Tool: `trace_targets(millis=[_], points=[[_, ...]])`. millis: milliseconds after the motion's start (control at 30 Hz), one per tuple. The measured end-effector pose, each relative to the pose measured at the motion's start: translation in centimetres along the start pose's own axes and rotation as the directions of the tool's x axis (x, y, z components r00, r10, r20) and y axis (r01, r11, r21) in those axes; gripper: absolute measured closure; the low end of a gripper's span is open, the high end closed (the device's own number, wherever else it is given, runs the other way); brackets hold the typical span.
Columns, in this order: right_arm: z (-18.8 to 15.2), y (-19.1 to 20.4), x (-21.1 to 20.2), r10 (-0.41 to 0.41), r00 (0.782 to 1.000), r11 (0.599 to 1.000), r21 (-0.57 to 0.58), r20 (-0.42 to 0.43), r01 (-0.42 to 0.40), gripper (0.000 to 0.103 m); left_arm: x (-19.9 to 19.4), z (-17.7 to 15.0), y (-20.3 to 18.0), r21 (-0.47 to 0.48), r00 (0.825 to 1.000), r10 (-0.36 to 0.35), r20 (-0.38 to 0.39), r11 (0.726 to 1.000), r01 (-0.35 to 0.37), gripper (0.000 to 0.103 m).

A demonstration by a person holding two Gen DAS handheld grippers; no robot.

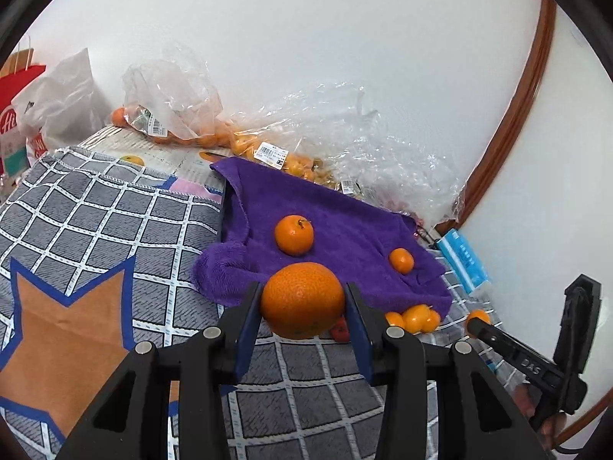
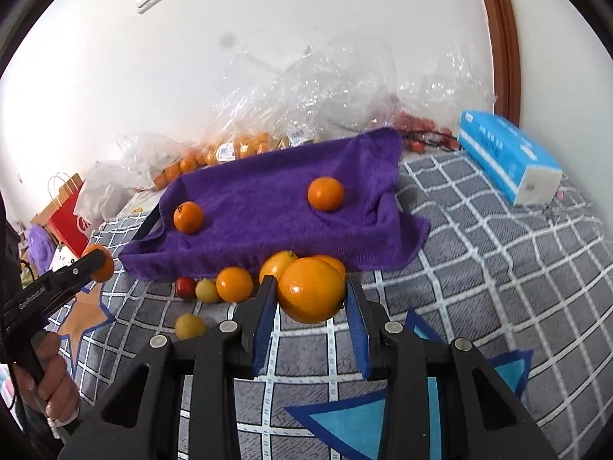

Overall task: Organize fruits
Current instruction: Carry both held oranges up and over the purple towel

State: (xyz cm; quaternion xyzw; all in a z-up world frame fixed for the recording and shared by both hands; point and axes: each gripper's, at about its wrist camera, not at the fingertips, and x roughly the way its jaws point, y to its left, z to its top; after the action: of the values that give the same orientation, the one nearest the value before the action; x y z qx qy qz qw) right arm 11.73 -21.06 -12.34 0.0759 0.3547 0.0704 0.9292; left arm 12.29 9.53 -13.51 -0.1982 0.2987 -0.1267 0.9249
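Purple terry cloth, a towel [image 1: 329, 214], lies spread on the grey checked blanket [image 1: 115, 211] just ahead of both grippers. The left gripper [image 1: 302, 303] has its two blue pads pressed on the sides of a large orange [image 1: 302, 299], which sits between the fingers above the blanket, in front of the near edge of the towel. Beyond this gripper, on the towel, rest a medium mandarin [image 1: 294, 234] with a short stem and, further to its right, a small mandarin [image 1: 401, 260]. The two are well apart.

The right gripper [image 2: 311, 299] is closed on another orange [image 2: 311, 290], smooth and shiny, with both pads against it. Just to the left of its fingers, at the towel's near edge, a small group of fruit lies on the blanket: an orange one [image 2: 234, 284], a yellowish one [image 2: 207, 290] and a small red one [image 2: 186, 287]. One more yellow fruit [image 2: 190, 326] lies alone, nearer to the gripper. Far ahead, along the white wall, clear plastic bags [image 2: 306, 92] hold more small oranges. To the right of the right gripper a blue tissue pack [image 2: 505, 153] lies on the blanket.
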Motion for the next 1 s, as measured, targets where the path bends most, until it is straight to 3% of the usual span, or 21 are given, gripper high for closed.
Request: trace_targets(millis=[467, 600, 800, 1000], points=[[4.8, 1.1, -0.6, -0.01, 0.997, 0.998, -0.061, 0.074, 0.015, 0.067, -0.9, 3.6, -0.6, -0.019, 1.0, 0.027, -0.003, 0.999, -0.027, 0.063], [6.2, 1.4, 0.1, -0.016, 0.996, 0.997, -0.07, 0.093, 0.023, 0.067, 0.5, 4.9, -1.0, 0.01, 0.998, 0.061, 0.002, 0.998, -0.061, 0.063], [8.4, 1.7, 2.1, -0.022, 0.994, 0.996, -0.083, 0.109, 0.031, 0.067, 3.6, 5.8, -1.1, 0.015, 0.998, 0.058, -0.018, 0.998, -0.058, 0.063], [8.0, 0.4, 5.6, -0.014, 0.998, 0.999, -0.038, 0.053, 0.016, 0.067, 6.8, 5.4, 0.2, -0.014, 0.997, 0.051, -0.055, 0.999, -0.051, 0.063]])
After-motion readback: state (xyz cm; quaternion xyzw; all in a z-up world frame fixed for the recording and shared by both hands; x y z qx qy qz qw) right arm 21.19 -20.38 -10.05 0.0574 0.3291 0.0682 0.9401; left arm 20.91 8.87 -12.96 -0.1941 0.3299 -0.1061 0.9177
